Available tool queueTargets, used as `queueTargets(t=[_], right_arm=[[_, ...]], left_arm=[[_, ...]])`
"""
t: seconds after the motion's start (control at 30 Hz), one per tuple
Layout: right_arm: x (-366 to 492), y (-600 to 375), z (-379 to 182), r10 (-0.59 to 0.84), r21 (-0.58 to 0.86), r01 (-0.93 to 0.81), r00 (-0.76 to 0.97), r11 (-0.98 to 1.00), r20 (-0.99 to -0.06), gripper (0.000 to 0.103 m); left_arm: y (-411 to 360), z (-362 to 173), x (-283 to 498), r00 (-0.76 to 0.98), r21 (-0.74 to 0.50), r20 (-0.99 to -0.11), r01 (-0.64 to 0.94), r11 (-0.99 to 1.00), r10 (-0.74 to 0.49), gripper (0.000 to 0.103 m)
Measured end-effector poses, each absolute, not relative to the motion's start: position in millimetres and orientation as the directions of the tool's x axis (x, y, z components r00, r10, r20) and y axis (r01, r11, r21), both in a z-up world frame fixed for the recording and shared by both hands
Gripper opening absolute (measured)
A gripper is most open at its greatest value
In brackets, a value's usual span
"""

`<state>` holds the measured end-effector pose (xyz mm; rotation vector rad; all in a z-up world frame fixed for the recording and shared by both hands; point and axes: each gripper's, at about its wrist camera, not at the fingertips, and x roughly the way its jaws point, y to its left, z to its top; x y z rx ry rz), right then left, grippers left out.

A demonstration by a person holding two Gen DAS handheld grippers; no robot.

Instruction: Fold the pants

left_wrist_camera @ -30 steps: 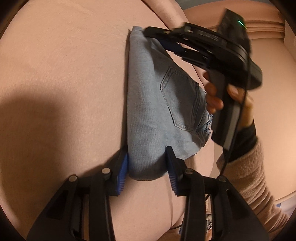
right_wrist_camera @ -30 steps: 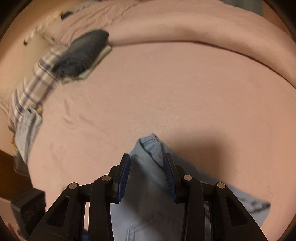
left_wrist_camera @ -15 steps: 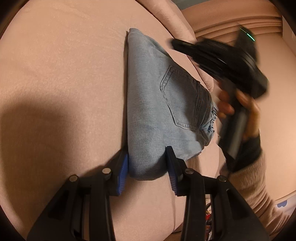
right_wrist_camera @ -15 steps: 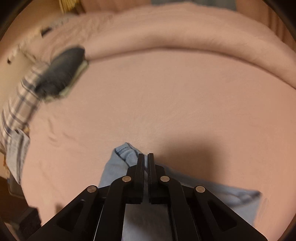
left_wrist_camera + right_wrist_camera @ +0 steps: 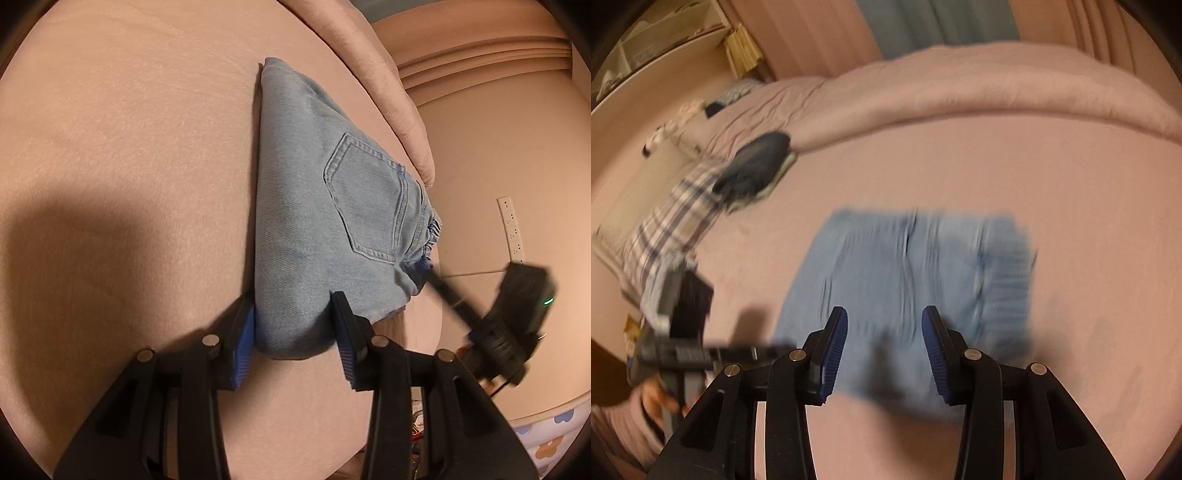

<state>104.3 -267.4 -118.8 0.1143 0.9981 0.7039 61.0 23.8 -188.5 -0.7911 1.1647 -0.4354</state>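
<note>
Denim, pale blue: the folded pants (image 5: 325, 229) lie on the pink bed (image 5: 129, 147), back pocket up, one corner between the wide-spread left hand-held gripper (image 5: 293, 345). From the right wrist, the pants (image 5: 908, 273) blur ahead of the wide right hand-held gripper (image 5: 882, 349).

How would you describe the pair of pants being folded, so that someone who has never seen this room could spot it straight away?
Start at the big pink bed. Near the middle of the sheet lie the folded jeans, a light blue denim bundle with a stitched back pocket facing up. The dark folded garment and the plaid cloth by the bed's edge are darker or checked, and neither lies between the gripper fingers.
</note>
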Motion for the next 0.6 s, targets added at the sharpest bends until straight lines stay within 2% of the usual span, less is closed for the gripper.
queueTargets(t=[0.07, 0.23, 0.3, 0.37, 0.43, 0.47, 0.6], right_arm=[[105, -261, -143, 0.559, 0.400, -0.448, 0.312, 0.799, -0.768, 0.040], [112, -270, -151, 0.603, 0.477, -0.386, 0.342, 0.789, -0.720, 0.040], [112, -281, -144, 0.631, 0.526, -0.356, 0.337, 0.772, -0.699, 0.041], [106, -299, -139, 0.675, 0.592, -0.325, 0.343, 0.738, -0.653, 0.048], [97, -317, -135, 0.705, 0.647, -0.287, 0.371, 0.706, -0.604, 0.055], [96, -327, -136, 0.705, 0.661, -0.263, 0.388, 0.702, -0.594, 0.059], [90, -364, -149, 0.710, 0.724, -0.157, 0.419, 0.671, -0.567, 0.060]], left_arm=[[23, -189, 62, 0.355, -0.738, -0.651, -0.089, 0.669, -0.671, 0.043], [25, -186, 65, 0.347, -0.729, -0.664, -0.102, 0.677, -0.663, 0.044], [30, -182, 64, 0.345, -0.728, -0.666, -0.110, 0.677, -0.661, 0.051], [33, -174, 58, 0.360, -0.723, -0.668, -0.108, 0.683, -0.651, 0.070], [38, -169, 51, 0.378, -0.702, -0.683, -0.102, 0.705, -0.625, 0.083], [42, -165, 48, 0.389, -0.683, -0.696, -0.099, 0.723, -0.604, 0.085], [51, -161, 43, 0.401, -0.676, -0.701, -0.109, 0.729, -0.590, 0.085]])
